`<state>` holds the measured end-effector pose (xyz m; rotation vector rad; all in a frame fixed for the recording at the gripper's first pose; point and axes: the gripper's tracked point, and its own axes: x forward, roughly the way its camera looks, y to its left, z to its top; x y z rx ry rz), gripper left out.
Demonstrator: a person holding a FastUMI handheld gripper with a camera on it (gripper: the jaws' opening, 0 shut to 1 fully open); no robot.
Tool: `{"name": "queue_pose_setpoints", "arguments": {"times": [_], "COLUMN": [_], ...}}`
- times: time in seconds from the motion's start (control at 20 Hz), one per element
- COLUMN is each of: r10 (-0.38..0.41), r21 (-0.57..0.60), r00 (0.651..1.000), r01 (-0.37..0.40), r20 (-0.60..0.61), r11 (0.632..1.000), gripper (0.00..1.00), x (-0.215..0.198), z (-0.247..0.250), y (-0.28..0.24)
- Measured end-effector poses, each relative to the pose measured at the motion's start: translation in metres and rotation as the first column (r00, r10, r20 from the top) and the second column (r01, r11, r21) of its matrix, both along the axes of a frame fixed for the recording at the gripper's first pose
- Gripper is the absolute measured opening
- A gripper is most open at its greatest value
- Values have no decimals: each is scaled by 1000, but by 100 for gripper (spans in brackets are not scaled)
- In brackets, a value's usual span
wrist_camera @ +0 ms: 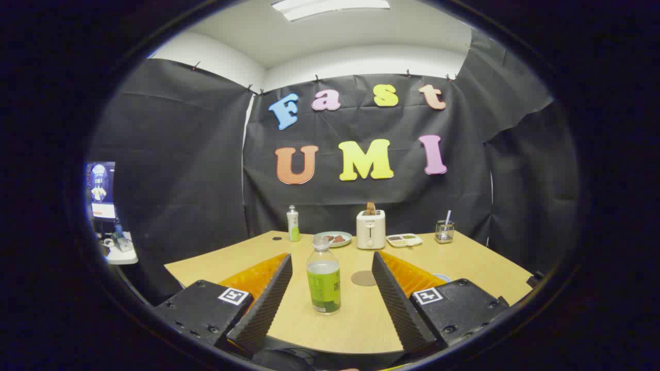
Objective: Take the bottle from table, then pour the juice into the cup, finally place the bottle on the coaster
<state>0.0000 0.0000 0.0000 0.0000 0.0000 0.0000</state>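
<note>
Table (464, 268): bottle (324, 275) between open tool (331, 270) fingers.

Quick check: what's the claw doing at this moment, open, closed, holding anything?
Claw: open, holding nothing; the bottle stands on the table between its fingers, untouched.

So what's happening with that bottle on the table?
A person is holding a grabbing tool up to the green-labelled bottle. Its two fingers are wide open with the bottle standing between them, untouched. The round coaster lies just beyond the bottle, on the wooden table. At the back are a toaster and a plate.
</note>
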Motion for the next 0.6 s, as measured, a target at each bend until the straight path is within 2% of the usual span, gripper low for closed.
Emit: {"name": "queue_pose_setpoints", "arguments": {"times": [0.6], "r10": [5], "r21": [-13], "r00": [1000], "r01": [-5], "r20": [4], "r11": [1000], "gripper": [100], "x": [7], "z": [-3], "y": [-2]}}
